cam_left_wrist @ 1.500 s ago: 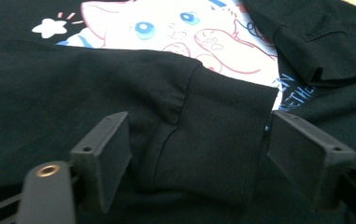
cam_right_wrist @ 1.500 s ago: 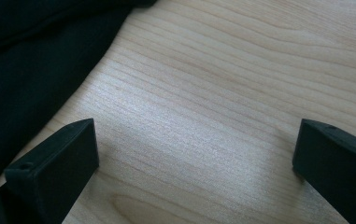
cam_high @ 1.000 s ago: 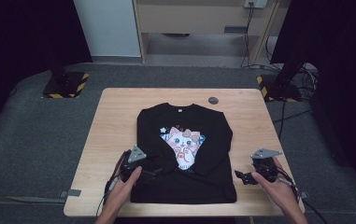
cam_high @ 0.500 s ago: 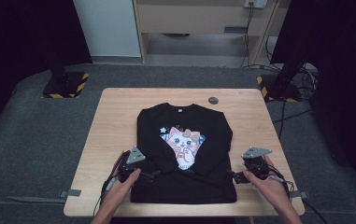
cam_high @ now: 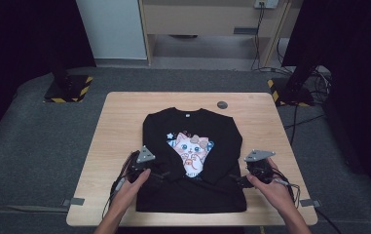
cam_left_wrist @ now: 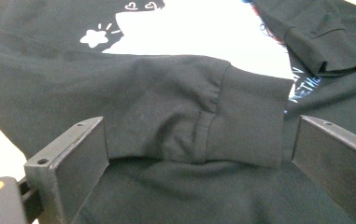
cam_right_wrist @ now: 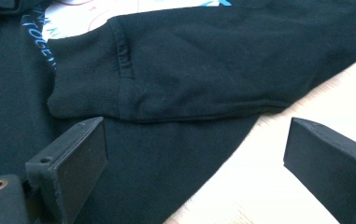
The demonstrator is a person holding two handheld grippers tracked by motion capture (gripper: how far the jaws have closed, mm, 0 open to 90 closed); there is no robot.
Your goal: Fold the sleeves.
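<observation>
The black long-sleeved cotton-like sweatshirt (cam_high: 193, 161) under my jaws is soft, matt knit cloth, faintly fuzzy, with ribbed cuffs and a stitched seam where the cuff (cam_left_wrist: 245, 126) joins the sleeve. Its white and pink cat print (cam_high: 191, 148) looks smoother and flatter than the cloth around it. My jaws are matt black plastic, slightly grainy, with hard edges. The pale wooden tabletop (cam_high: 120, 126) has a smooth, low-sheen finish with light grain. The floor around is dull grey carpet (cam_high: 37, 141).
</observation>
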